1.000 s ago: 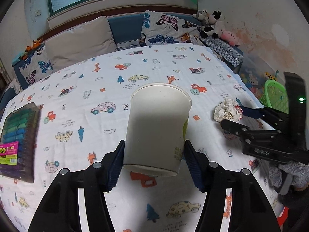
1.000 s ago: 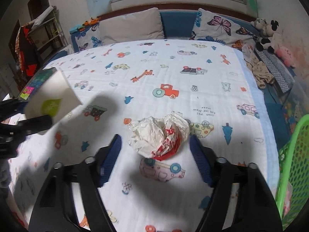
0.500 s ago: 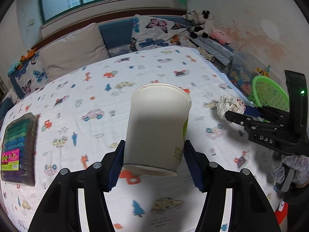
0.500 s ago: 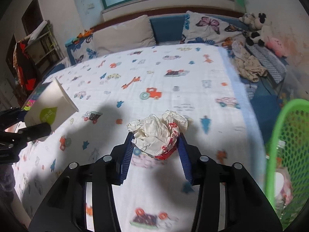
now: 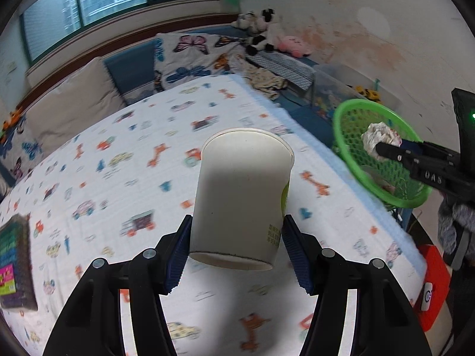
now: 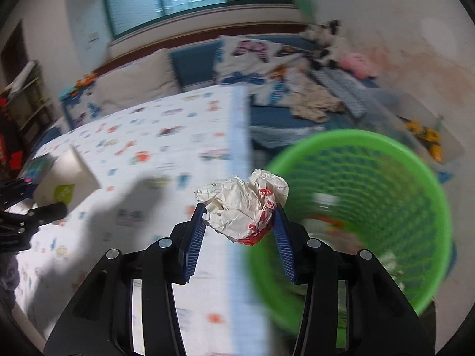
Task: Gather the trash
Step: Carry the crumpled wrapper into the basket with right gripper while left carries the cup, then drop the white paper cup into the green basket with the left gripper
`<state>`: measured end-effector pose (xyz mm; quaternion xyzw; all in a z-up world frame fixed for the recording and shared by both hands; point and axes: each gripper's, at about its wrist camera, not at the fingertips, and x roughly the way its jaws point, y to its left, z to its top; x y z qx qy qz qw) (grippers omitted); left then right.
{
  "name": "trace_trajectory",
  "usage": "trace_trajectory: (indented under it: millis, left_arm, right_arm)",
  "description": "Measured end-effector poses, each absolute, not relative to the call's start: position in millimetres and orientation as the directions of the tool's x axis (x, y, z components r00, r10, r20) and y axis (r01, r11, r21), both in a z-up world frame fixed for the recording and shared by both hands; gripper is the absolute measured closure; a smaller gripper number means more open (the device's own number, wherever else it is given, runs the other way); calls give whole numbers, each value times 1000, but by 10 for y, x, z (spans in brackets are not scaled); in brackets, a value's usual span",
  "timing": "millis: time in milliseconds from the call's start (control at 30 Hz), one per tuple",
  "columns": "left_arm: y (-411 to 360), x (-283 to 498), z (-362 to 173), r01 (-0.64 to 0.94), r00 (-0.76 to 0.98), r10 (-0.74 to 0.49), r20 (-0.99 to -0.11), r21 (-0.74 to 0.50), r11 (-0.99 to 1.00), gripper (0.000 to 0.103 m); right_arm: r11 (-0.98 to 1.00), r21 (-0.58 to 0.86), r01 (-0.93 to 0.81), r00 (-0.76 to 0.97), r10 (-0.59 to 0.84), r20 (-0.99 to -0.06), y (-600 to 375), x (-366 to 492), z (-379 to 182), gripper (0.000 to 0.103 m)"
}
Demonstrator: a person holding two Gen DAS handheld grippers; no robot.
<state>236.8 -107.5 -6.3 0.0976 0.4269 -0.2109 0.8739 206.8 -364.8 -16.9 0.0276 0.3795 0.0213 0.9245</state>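
The left gripper [image 5: 236, 250] is clenched on a white paper cup [image 5: 242, 195], its blue pads pressed against the cup's lower sides; the cup is tilted with its rim pointing away from the camera and is held in the air above the cartoon-print bedsheet [image 5: 124, 178]. The right gripper [image 6: 239, 230] is clamped on a crumpled paper wad [image 6: 245, 204], white with red print, which bulges up from between the two blue pads. In the left wrist view that wad [image 5: 381, 141] sits at the gripper's tip over the near rim of the green mesh basket [image 5: 350, 154], which stands off the edge of the bed. The right wrist view shows the basket [image 6: 427, 195] just beside the wad, with bits of trash lying at its bottom, though blurred. A box of coloured markers [image 5: 14, 261] lies at the sheet's left edge.
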Motion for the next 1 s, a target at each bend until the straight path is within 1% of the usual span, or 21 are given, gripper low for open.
trace_trajectory:
  millis: [133, 267, 300, 367, 400, 1000]
  left_arm:
    - [-1379, 2346, -21, 499, 539, -302, -787, 9, 867, 45]
    - [-1686, 2330, 9, 540, 526, -318, -788, 21, 841, 45]
    - [-1782, 2328, 12, 552, 521, -324, -790, 23, 834, 45]
    - [-1913, 2323, 9, 568, 512, -332, -792, 23, 822, 45]
    - [-1982, 2323, 6, 577, 506, -337, -794, 22, 816, 45]
    - [-3313, 2228, -278, 711, 383, -377, -843, 9, 703, 45]
  right_arm:
    - [996, 35, 79, 708, -31, -705, -4089, 2018, -171, 55]
    - [989, 25, 143, 700, -84, -710, -4437, 2006, -200, 54]
    - [988, 20, 156, 699, -96, -709, -4501, 2005, -204, 52]
    - [983, 9, 183, 702, -124, -701, -4606, 1999, -196, 41]
    - [980, 11, 196, 706, -134, -695, -4666, 1983, -186, 40]
    - [974, 70, 215, 773, -126, -621, -4981, 1438, 119, 34]
